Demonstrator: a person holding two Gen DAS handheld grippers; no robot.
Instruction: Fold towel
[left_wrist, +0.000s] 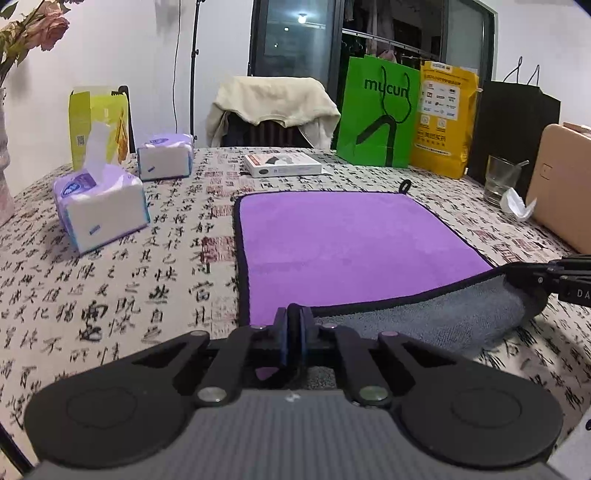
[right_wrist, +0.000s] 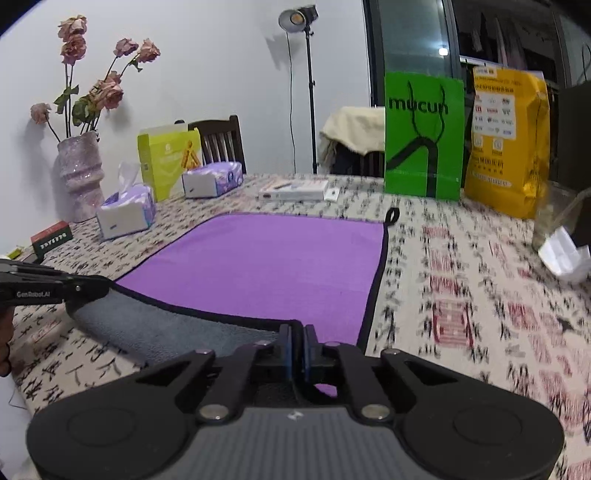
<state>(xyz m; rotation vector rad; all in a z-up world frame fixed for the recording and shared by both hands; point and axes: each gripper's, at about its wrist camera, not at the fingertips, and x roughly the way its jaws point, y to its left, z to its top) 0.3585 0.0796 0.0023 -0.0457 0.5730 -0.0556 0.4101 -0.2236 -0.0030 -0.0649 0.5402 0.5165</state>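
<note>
A purple towel (left_wrist: 343, 243) with a black hem and grey underside lies flat on the patterned tablecloth; it also shows in the right wrist view (right_wrist: 273, 266). Its near edge is lifted and curls over, showing the grey side (left_wrist: 443, 317). My left gripper (left_wrist: 294, 321) is shut on the towel's near left corner. My right gripper (right_wrist: 296, 339) is shut on the near right corner. Each gripper shows in the other's view, the right gripper at the right edge (left_wrist: 546, 280) and the left gripper at the left edge (right_wrist: 55, 288). A hanging loop (left_wrist: 405, 184) sits at the towel's far right corner.
Two tissue packs (left_wrist: 99, 218) (left_wrist: 164, 157), a lime box (left_wrist: 98, 125) and a vase (right_wrist: 79, 173) stand left. A flat white box (left_wrist: 282, 165) lies behind the towel. Green (left_wrist: 376, 110) and yellow (left_wrist: 443, 118) bags stand at the back. A glass (left_wrist: 498, 179) and crumpled tissue (left_wrist: 517, 206) sit right.
</note>
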